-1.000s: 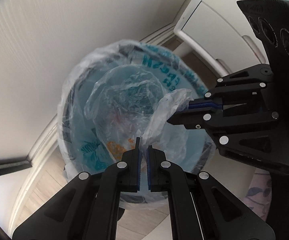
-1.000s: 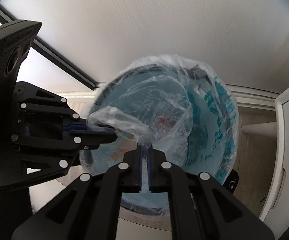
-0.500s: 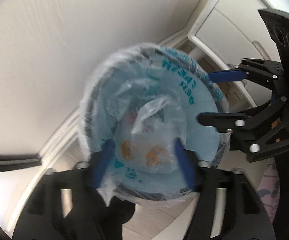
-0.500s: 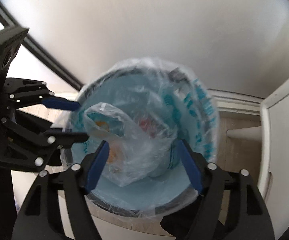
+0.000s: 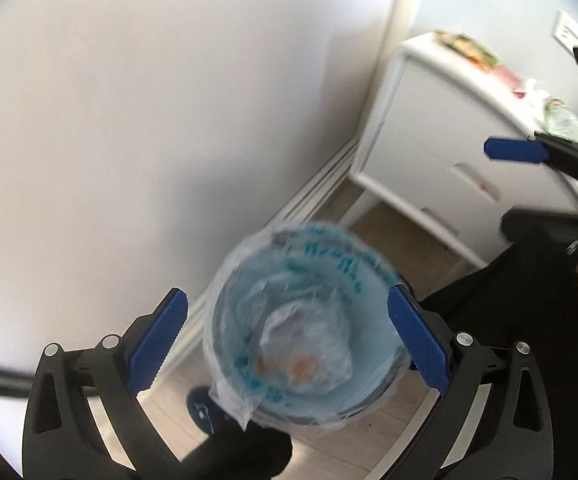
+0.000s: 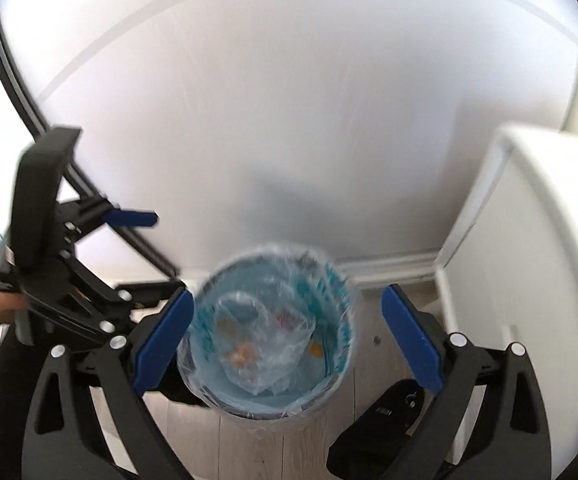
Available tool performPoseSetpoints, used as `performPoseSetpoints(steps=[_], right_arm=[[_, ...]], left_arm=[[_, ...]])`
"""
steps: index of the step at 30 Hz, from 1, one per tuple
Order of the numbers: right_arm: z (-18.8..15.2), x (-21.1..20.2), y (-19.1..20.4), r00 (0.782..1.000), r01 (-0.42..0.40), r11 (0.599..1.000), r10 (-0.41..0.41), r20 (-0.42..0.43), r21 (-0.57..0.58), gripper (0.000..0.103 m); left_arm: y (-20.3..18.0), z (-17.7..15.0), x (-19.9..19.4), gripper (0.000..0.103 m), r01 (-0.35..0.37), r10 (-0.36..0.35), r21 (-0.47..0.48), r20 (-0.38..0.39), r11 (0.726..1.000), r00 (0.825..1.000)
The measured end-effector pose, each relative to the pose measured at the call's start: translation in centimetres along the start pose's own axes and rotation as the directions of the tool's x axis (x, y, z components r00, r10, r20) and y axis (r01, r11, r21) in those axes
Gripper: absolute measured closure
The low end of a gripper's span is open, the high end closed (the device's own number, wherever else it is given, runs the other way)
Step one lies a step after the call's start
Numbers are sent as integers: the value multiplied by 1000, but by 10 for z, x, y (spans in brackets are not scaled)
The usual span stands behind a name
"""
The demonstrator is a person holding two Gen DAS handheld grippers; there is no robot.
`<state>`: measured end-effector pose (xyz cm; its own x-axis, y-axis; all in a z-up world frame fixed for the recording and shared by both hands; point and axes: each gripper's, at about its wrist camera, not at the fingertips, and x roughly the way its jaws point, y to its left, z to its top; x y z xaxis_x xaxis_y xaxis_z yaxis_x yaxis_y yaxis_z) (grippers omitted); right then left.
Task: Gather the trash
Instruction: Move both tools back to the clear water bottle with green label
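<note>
Both grippers hang high above a lined trash bin (image 6: 271, 330) on the wooden floor (image 6: 361, 364), their blue-padded fingers spread wide and holding nothing. A second ago each pair was pressed together on the top edge of a clear plastic bag (image 6: 263, 344) just over the bin's mouth; half a second ago they had let go and parted. Now the bag lies crumpled inside the bin, on the pale blue liner with teal lettering, with orange scraps showing through the film.

In the left wrist view the left gripper (image 5: 287, 336) frames the bin (image 5: 305, 344) between its fingers, and the bin looks far smaller than it did a second ago, when it filled the middle of the frame. The bag (image 5: 309, 356) sits low in the bin. The right gripper (image 5: 521, 188), which a second ago reached in beside the bag, now stands off at the right edge, well apart from the bin, its fingers parted.

In the right wrist view the right gripper (image 6: 287, 336) likewise brackets the bin from above. The left gripper (image 6: 141, 252) has drawn back to the left, in front of the white wall (image 6: 289, 120). More of a white cabinet (image 5: 449, 152) has come into sight, with blurred items on its top. Both views are smeared by motion.
</note>
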<state>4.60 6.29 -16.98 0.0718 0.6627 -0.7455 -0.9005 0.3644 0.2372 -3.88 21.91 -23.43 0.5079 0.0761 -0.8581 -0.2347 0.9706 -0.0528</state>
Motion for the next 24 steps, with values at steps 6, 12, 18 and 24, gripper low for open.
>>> performPoseSetpoints(steps=[6,12,18,24], right_arm=[[14,-77,-33,992,48,998,-54,114,52,11],[20,-148,-79,969,191,981,-195,149,37,11],[7,-196,-131,945,283,955,-293,145,86,11],[-17,-228,-175,936,323,940,-334,109,112,11]], left_arm=[[-47,47,-27,6,43,-53,144,67,989,996],[-95,105,-52,6,80,-119,309,108,948,987],[-136,151,-63,6,118,-176,379,120,918,977],[-201,171,-69,6,184,-260,465,105,866,960]])
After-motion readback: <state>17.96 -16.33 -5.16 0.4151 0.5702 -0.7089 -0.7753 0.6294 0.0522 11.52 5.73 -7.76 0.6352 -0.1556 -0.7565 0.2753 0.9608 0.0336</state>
